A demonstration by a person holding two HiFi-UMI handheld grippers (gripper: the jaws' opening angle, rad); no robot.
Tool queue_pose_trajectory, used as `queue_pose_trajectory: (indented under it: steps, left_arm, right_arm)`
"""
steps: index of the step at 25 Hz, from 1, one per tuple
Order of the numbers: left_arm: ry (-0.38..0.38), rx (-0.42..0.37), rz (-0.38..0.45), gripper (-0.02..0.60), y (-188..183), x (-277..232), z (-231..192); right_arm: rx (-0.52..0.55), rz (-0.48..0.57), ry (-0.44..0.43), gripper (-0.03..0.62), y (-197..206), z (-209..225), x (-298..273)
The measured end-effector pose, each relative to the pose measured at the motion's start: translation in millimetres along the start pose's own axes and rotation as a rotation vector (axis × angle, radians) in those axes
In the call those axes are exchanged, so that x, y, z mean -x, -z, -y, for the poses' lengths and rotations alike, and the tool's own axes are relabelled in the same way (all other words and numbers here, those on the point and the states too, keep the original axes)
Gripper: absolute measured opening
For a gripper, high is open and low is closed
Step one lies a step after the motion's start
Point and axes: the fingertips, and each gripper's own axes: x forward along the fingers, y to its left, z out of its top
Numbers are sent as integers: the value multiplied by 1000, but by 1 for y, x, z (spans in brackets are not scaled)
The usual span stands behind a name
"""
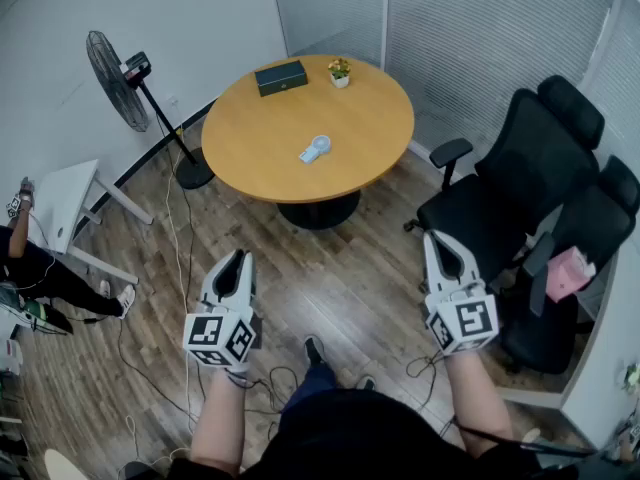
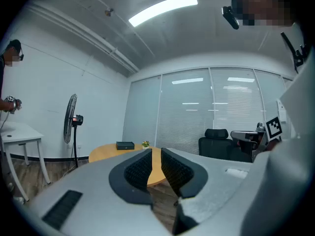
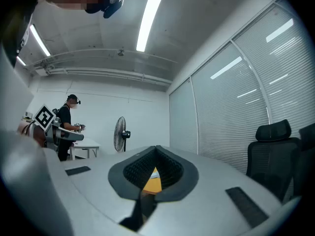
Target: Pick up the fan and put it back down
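On the round table, near its middle, a small pale-blue hand fan, lying flat, apart from the dark box and the little potted plant at the far edge. Probably the fan meant by the task, though also a tall standing fan on the floor, at 10 o'clock from the table.

Both tools well apart from the table, above the wood floor, pointing about level toward it. Left gripper: jaws a little apart, only a narrow gap, nothing between. Right gripper: jaws closed together, empty.

From the left gripper, hand fan at about 1 o'clock; from the right gripper, at about 11 o'clock. So almost midway between them, perhaps slightly nearer to the left one, judged from the head view only. Long axis of the hand fan seemingly from 7 to 1 o'clock, but too small to say surely. Before any grasp, need to come forward and to open the chosen jaws wider.
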Motion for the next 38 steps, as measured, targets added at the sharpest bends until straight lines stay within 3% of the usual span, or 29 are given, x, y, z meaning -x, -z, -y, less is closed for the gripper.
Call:
queue_pose_trajectory:
  steps: [7, 11, 14, 16, 29, 38]
  left_arm:
    - [-17, -1, 19, 57, -6, -13, -21]
    - [-55, -2, 33, 64, -11, -23, -43]
    - [-62, -3, 30, 192, -9, -29, -64]
    - [-51, 4, 25, 223, -7, -33, -80]
    - [-24, 93, 8, 235, 20, -46, -216]
    - [-29, 120, -2, 235, 26, -62, -255]
  right_arm:
    - [-3, -6, 7, 3, 5, -2, -23]
    - [-31, 21, 76, 20, 1, 7, -39]
    - [-44, 12, 110, 112, 3, 6, -54]
    - [-44, 3, 116, 123, 4, -2, -66]
    - [-75, -44, 147, 129, 1, -75, -159]
    - [-82, -68, 133, 130, 6, -90, -207]
